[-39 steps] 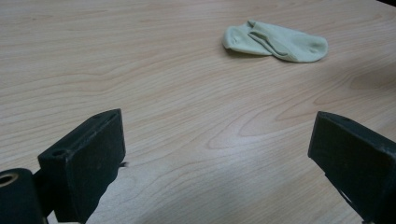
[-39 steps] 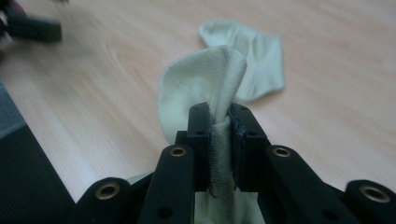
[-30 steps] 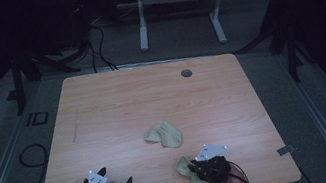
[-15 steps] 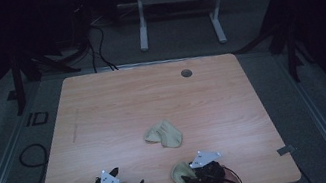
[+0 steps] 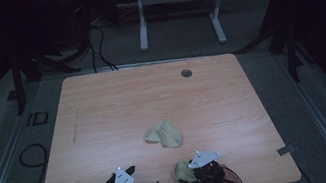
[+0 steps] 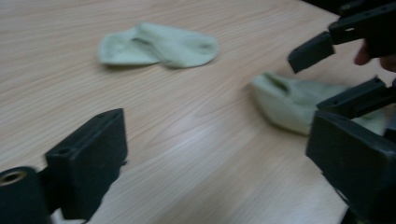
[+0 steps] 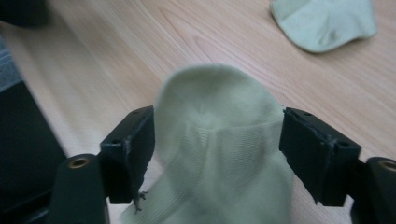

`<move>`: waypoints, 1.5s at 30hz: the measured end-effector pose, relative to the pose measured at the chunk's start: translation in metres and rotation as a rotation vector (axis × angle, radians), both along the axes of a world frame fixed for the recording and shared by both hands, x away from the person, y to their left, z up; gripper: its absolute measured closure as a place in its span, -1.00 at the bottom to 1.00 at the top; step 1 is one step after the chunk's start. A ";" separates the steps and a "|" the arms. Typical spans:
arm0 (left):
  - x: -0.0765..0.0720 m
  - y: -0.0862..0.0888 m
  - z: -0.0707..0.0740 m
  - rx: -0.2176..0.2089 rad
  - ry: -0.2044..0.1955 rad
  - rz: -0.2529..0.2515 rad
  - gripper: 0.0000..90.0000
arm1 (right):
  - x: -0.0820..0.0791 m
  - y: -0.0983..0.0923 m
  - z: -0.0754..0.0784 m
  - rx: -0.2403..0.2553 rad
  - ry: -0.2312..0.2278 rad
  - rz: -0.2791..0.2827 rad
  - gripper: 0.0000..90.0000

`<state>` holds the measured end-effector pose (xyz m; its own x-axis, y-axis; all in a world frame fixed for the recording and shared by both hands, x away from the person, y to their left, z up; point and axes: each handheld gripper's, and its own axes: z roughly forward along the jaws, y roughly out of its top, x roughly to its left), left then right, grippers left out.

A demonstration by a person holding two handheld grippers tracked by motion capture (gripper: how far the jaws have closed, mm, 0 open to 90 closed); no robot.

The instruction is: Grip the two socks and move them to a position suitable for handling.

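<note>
Two pale green socks lie on the wooden table [image 5: 118,109]. One folded sock [image 5: 162,134] [image 6: 159,44] [image 7: 327,21] rests near the middle. The other sock [image 5: 181,170] [image 6: 292,102] [image 7: 219,140] lies at the front edge, between the jaws of my right gripper [image 5: 190,178] [image 7: 219,154] [image 6: 329,77]. Those jaws have just been opening; they stand wide at the sock's sides and do not squeeze it. My left gripper [image 5: 142,179] [image 6: 219,163] is open with only bare table between its jaws, a short way left of that sock and aimed at it.
A round cable hole [image 5: 186,73] sits near the table's far edge. Tape tabs [image 5: 285,150] mark the front corners. Cables [image 5: 30,158] lie on the floor at the left, and a metal stand [image 5: 177,12] is behind the table.
The right gripper's jaws have spread apart and let go of the near sock, which now lies on the table. My left gripper has slid right along the front edge toward it.
</note>
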<state>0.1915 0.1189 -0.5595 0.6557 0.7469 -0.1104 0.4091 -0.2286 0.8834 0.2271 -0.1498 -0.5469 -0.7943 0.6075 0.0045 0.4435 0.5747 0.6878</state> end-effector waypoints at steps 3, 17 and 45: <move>0.000 -0.010 0.007 -0.008 -0.019 -0.051 -0.64 | -0.010 -0.002 0.006 -0.004 -0.009 0.028 -0.18; 0.021 -0.075 0.010 0.126 -0.021 -0.260 0.83 | -0.037 0.001 0.000 -0.053 -0.027 0.023 0.10; 0.038 -0.074 -0.014 0.288 0.079 -0.236 0.98 | -0.016 -0.040 0.021 -0.024 -0.062 -0.118 0.85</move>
